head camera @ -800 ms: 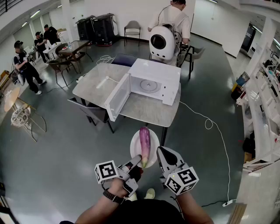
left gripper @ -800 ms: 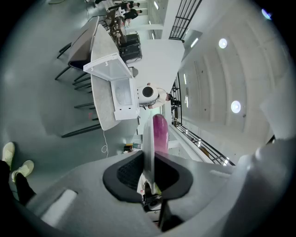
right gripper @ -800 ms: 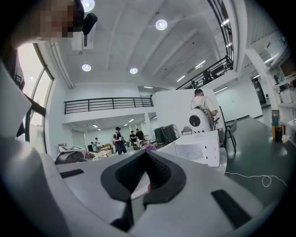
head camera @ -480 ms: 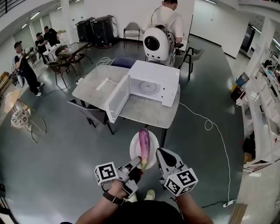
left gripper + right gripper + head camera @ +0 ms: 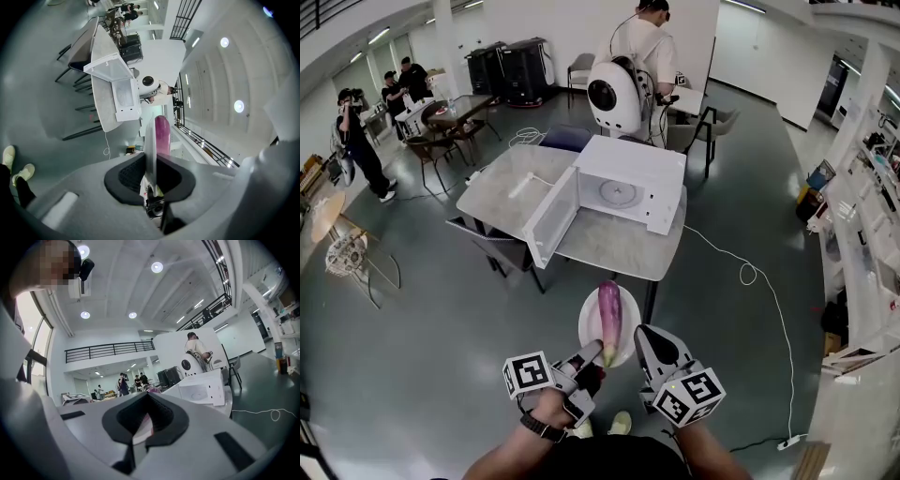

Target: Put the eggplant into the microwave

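Observation:
A purple eggplant (image 5: 609, 307) lies on a white plate (image 5: 589, 325) carried in the air in front of me. My left gripper (image 5: 592, 352) is shut on the plate's near rim; in the left gripper view the plate (image 5: 150, 140) stands edge-on between the pads with the eggplant (image 5: 162, 133) behind it. My right gripper (image 5: 640, 334) sits at the plate's right rim, shut with a strip of white rim between its pads (image 5: 146, 401). The white microwave (image 5: 630, 180) stands on a grey table (image 5: 614, 242), its door (image 5: 551, 214) swung open to the left and its cavity empty.
A dark chair (image 5: 492, 239) stands at the table's near left corner. A white cable (image 5: 748, 272) runs across the floor on the right. A person with a round white pack (image 5: 614, 94) stands behind the table. Shelving (image 5: 862, 216) lines the right wall.
The plate with the eggplant has come a little closer to the table and microwave. The person with the white pack has shifted left behind the table. Both grips are unchanged.

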Motion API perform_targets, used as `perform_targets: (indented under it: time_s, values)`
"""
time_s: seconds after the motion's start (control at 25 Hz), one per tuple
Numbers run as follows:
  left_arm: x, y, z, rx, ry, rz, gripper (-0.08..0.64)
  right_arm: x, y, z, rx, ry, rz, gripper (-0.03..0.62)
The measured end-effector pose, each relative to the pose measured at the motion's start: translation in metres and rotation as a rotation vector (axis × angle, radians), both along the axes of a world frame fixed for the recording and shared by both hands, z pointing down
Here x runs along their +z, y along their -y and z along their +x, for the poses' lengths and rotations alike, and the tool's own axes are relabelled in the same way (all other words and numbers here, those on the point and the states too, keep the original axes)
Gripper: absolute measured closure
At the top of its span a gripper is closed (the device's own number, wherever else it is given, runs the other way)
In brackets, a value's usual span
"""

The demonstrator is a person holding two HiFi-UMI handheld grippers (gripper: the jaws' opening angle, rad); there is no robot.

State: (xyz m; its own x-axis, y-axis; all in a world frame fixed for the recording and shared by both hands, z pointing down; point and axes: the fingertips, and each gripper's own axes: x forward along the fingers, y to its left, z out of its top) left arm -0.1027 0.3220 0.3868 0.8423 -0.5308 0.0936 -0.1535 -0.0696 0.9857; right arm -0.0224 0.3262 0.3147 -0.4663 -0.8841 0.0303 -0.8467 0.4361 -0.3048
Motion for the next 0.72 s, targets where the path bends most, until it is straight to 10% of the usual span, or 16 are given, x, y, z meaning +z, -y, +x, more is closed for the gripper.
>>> perform_targets:
  time_s: [0.72]
  values:
    - [0.005,0.006,0.025,-0.047,0.025,-0.001,0.518,-0.003,-0.007,0.040,-0.023,0.035,0.020,0.591]
